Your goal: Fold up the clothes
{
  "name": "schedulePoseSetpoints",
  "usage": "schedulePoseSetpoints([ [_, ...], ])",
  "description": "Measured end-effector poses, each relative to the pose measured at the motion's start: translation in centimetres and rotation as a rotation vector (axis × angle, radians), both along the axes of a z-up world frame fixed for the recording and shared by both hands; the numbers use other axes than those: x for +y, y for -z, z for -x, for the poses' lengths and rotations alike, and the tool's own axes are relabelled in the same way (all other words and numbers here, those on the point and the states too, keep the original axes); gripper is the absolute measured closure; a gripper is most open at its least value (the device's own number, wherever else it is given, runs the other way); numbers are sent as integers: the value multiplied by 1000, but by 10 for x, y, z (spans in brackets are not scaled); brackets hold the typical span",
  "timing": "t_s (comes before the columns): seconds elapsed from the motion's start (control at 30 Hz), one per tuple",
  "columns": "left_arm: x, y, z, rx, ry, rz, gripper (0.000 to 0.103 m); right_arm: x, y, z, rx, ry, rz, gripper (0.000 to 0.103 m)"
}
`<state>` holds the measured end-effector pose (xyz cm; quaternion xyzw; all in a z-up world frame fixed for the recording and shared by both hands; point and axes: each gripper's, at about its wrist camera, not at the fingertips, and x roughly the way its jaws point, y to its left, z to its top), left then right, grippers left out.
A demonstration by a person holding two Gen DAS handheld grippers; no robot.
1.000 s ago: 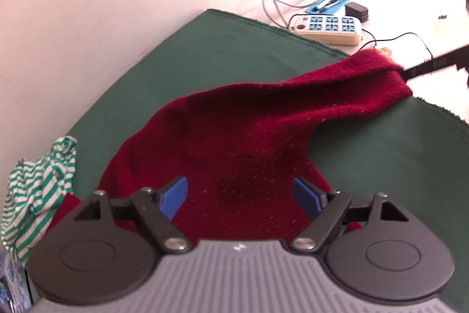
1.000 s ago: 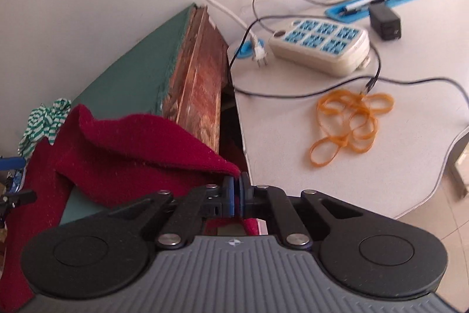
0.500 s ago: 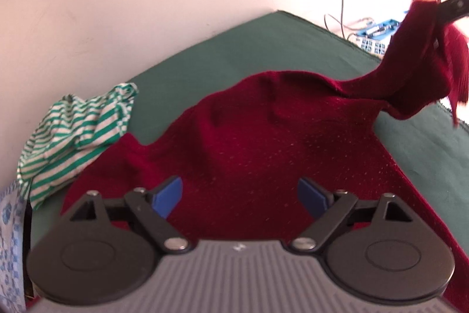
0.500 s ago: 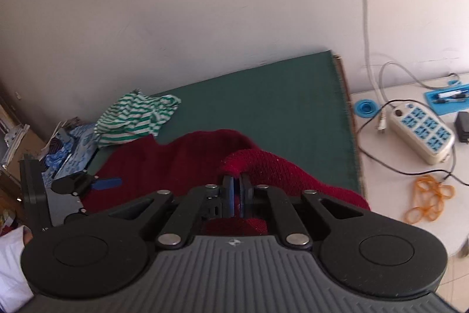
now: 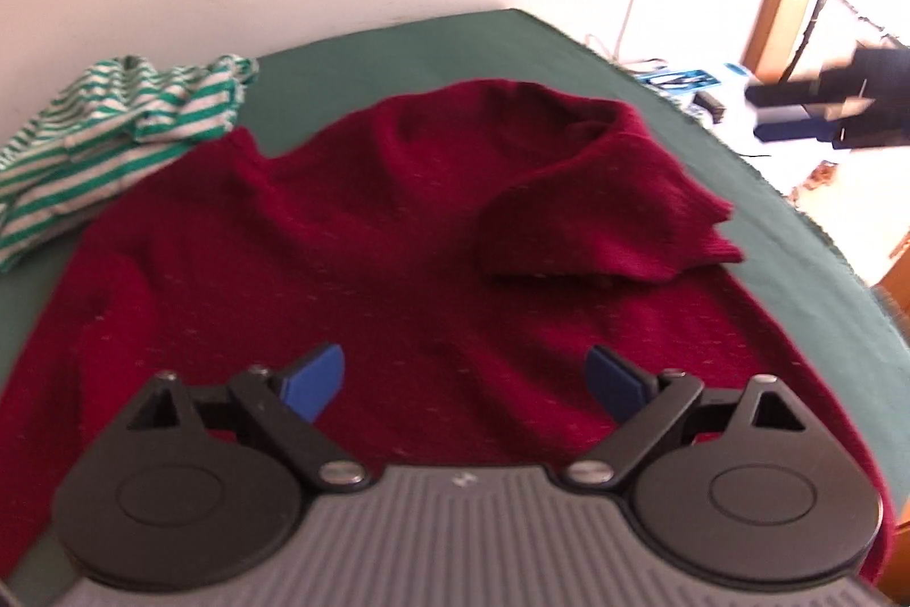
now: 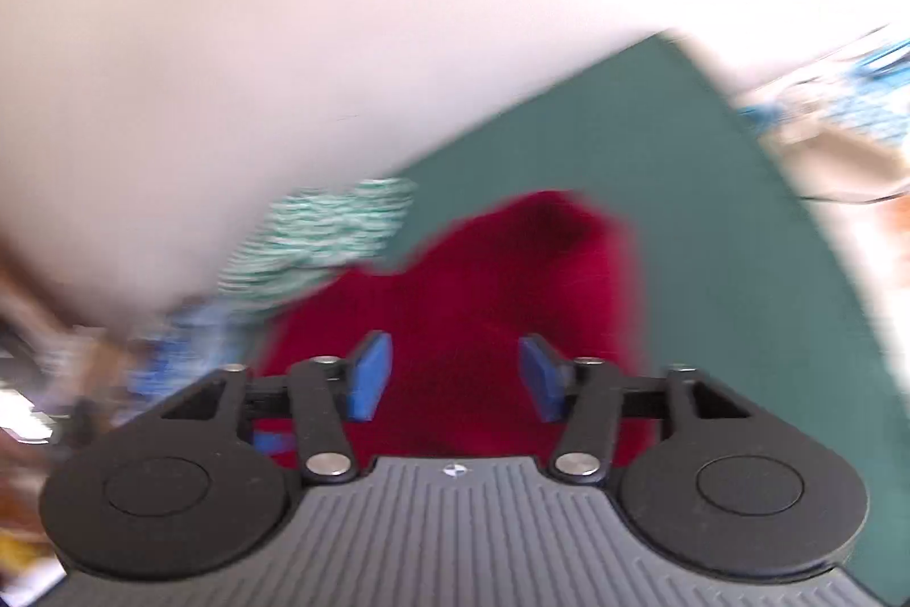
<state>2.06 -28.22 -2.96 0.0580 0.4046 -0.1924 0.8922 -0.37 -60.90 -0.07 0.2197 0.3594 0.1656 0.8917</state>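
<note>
A dark red sweater (image 5: 398,254) lies spread on the green cloth-covered table (image 5: 455,44). Its right sleeve (image 5: 614,203) is folded inward across the body. My left gripper (image 5: 466,379) is open and empty, low over the sweater's near part. My right gripper (image 6: 455,376) is open and empty above the sweater (image 6: 512,288); its view is blurred by motion. It also shows at the right edge of the left wrist view (image 5: 819,112), off the table's right side.
A green-and-white striped garment (image 5: 114,140) lies crumpled at the table's back left, also in the right wrist view (image 6: 318,231). A white wall stands behind. A white side table with a power strip and cables (image 5: 682,83) is to the right.
My right gripper carried the sleeve inward, opened and let it drop onto the sweater body, then pulled back to the right. My left gripper stayed open.
</note>
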Motion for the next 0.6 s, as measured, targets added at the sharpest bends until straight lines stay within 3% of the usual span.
schedulePoseSetpoints([
  [0.1,-17,2,0,3,24,13,9,-8,35,-4,76,44,135,38],
  [0.2,-30,1,2,11,39,6,9,-11,64,-18,104,56,68,42],
  [0.23,-35,0,3,4,43,-14,9,-11,68,-21,118,52,60,59],
  [0.27,-38,0,5,-7,44,-34,9,-11,71,-23,130,46,47,92],
  [0.3,-39,-1,7,-19,44,-49,9,-9,66,-18,128,26,7,100],
  [0.37,-36,-2,10,-20,35,-57,9,-5,57,-6,123,-17,-77,101],
  [0.5,-12,-2,18,27,-10,16,10,31,32,24,145,-204,-254,100],
  [0.53,-5,-2,22,32,-31,19,10,48,26,31,130,-252,-207,100],
  [0.6,8,-2,30,43,-75,25,10,77,11,44,34,-304,-3,93],
])
